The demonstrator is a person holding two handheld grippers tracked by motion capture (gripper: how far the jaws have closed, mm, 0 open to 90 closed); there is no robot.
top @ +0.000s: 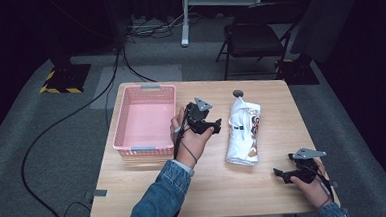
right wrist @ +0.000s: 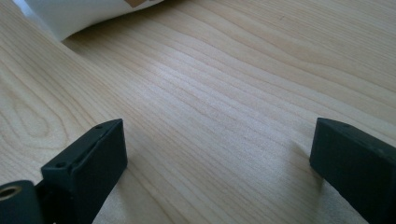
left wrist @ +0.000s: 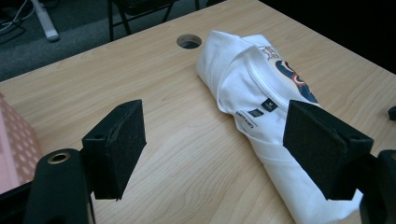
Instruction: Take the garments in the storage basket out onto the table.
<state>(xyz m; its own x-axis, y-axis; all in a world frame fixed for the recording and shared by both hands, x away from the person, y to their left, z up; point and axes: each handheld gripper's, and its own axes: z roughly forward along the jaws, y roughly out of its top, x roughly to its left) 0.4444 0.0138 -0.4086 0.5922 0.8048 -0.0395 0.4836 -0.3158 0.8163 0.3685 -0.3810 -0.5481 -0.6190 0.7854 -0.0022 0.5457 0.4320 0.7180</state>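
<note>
I sit at a wood table [top: 265,185] with tongs in each hand. My left tongs [top: 216,129] are up over the middle of the table, between the pink basket [top: 144,122] and the folded white shirt [top: 243,131], and they point at the shirt. In the left gripper view their two black pads [left wrist: 116,147] are spread wide with nothing in between, and the shirt [left wrist: 261,112] lies just past them. My right tongs [top: 279,173] sit low by the near right corner, close to the front edge, and point left across the table. In the right gripper view they are spread wide too, with bare wood [right wrist: 219,116] between them and a bit of the shirt [right wrist: 84,14] at the top. There is open room on the near part of the table, in front of the basket and the shirt, and a strip of bare wood between those two. The basket sits at the left side, close to the left edge and the back edge. It has nothing in it. The shirt lies well apart from the right edge, with one end near a round hole [top: 238,93] at the back. The shirt has a small dark tag [left wrist: 269,104] at the neck and a line of print [left wrist: 245,119] below it, too small for me to read. It also has a blue and orange picture [left wrist: 294,77] on it.
</note>
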